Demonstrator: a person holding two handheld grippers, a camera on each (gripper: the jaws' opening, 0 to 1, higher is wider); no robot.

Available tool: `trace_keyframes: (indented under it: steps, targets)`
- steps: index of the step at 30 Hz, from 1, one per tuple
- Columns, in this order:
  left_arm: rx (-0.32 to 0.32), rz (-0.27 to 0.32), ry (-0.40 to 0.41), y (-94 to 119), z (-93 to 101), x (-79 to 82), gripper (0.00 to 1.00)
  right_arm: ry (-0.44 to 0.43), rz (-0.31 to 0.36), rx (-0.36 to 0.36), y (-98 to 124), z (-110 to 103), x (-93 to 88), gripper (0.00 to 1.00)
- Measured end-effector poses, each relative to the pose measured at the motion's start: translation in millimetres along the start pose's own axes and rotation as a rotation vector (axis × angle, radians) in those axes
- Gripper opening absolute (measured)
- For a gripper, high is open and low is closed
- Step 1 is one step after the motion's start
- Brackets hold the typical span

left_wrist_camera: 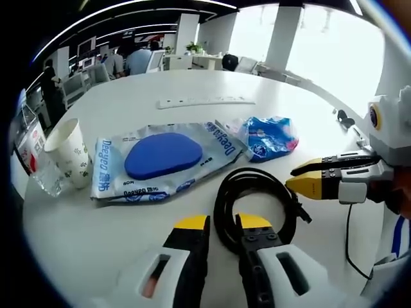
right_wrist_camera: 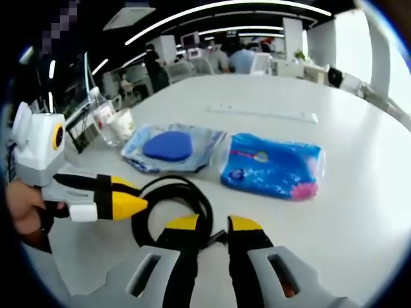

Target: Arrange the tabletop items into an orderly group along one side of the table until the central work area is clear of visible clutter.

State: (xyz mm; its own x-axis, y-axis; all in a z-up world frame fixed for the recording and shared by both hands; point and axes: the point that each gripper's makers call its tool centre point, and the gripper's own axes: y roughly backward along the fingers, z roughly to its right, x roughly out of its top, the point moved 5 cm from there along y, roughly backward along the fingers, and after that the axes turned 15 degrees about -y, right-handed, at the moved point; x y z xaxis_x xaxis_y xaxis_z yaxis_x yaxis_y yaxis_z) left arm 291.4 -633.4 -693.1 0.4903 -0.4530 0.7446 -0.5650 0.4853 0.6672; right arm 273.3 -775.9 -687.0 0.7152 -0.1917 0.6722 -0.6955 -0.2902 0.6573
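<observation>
A coiled black cable (left_wrist_camera: 257,183) (right_wrist_camera: 168,192) lies on the white table (left_wrist_camera: 192,90) (right_wrist_camera: 359,192), nearest to both grippers. My left gripper (left_wrist_camera: 223,222) (right_wrist_camera: 145,204) stands at the coil's near left arc, its yellow-tipped jaws narrowly apart with the cable strands between them. My right gripper (right_wrist_camera: 215,224) (left_wrist_camera: 290,179) comes at the coil's other side, jaws close together with a dark piece of the cable between them. Behind the coil lie a wet-wipes pack (left_wrist_camera: 160,157) (right_wrist_camera: 168,146) with a blue lid and a blue tissue packet (left_wrist_camera: 270,136) (right_wrist_camera: 273,165).
A patterned paper cup (left_wrist_camera: 69,153) (right_wrist_camera: 122,123) and a clear bottle (right_wrist_camera: 103,115) stand at the table's left edge. A white power strip (left_wrist_camera: 205,101) (right_wrist_camera: 262,111) lies further back. A thin black cord (left_wrist_camera: 350,237) trails on the right. People sit at desks beyond the table.
</observation>
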Motion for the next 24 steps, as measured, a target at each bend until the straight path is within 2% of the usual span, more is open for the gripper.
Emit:
trace_keyframes:
  steps: [12, 14, 18, 24]
  targets:
    - [0.011, 0.045, 0.029, 11, -2.7, -2.2, 0.20, 0.006, 0.015, 0.027, 7, -3, -5.7, 0.20]
    - [0.015, 0.067, 0.033, 13, -3.0, -1.4, 0.21, 0.008, 0.037, 0.040, 9, -5, -5.5, 0.22]
    - [-0.011, 0.111, 0.024, 16, -0.2, 0.6, 0.23, 0.009, 0.037, 0.046, 11, -5, -8.5, 0.23]
    - [0.000, 0.141, 0.015, 23, 1.1, 0.5, 0.26, 0.006, 0.041, 0.052, 16, -7, -13.5, 0.24]
